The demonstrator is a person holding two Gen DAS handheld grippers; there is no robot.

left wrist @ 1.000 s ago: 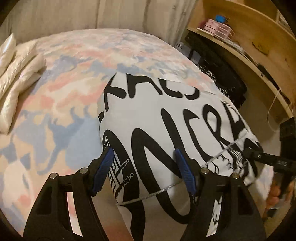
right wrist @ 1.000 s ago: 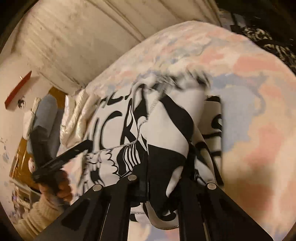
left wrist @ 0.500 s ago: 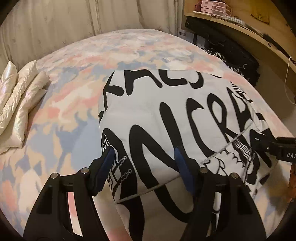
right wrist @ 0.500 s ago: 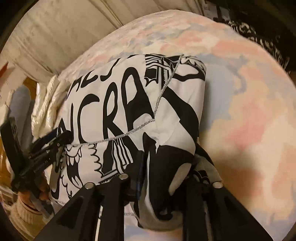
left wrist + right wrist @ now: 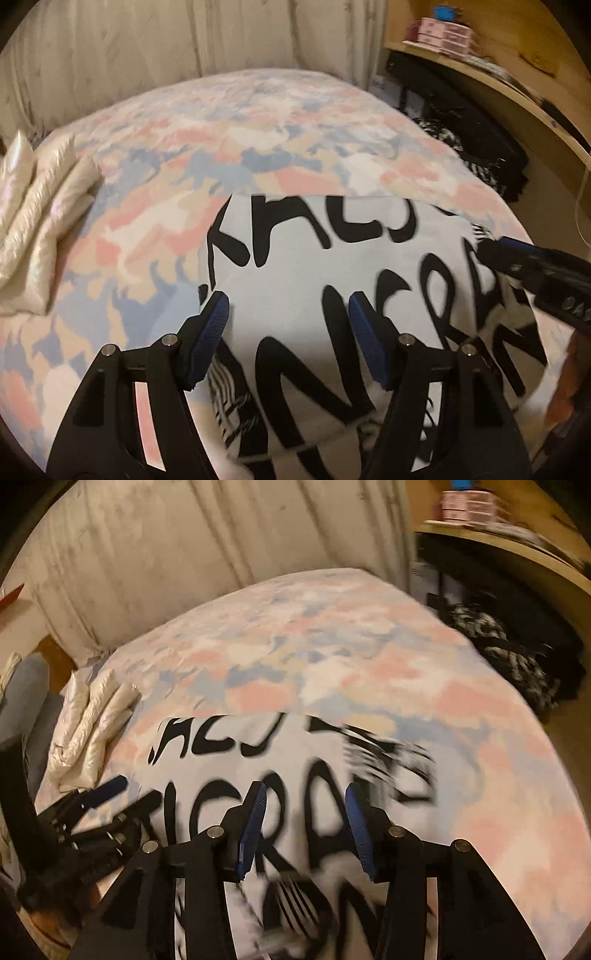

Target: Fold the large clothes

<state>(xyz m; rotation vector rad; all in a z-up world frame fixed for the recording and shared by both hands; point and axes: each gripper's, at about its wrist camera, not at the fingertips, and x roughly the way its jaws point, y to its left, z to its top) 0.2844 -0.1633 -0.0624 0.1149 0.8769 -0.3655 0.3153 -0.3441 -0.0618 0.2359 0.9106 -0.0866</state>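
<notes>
Garment: white garment (image 5: 369, 266) with black lettering, folded, long axis running sideways beneath both claws, on bed (image 5: 229, 122).
Left claw (image 5: 288, 314): wide, empty.
Right claw (image 5: 304, 805): just been opening, nothing between.

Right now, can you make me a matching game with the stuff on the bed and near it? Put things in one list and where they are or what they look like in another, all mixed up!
Things:
1. white garment with black lettering
2. cream pillows
3. pink boxes
4. left hand-held gripper

Descriptions:
A. on the wooden shelf, top right
B. open, nothing between its blue pads
C. folded on the pastel bedspread
D. stacked at the bed's left edge

Pairs: 1-C, 2-D, 3-A, 4-B
</notes>
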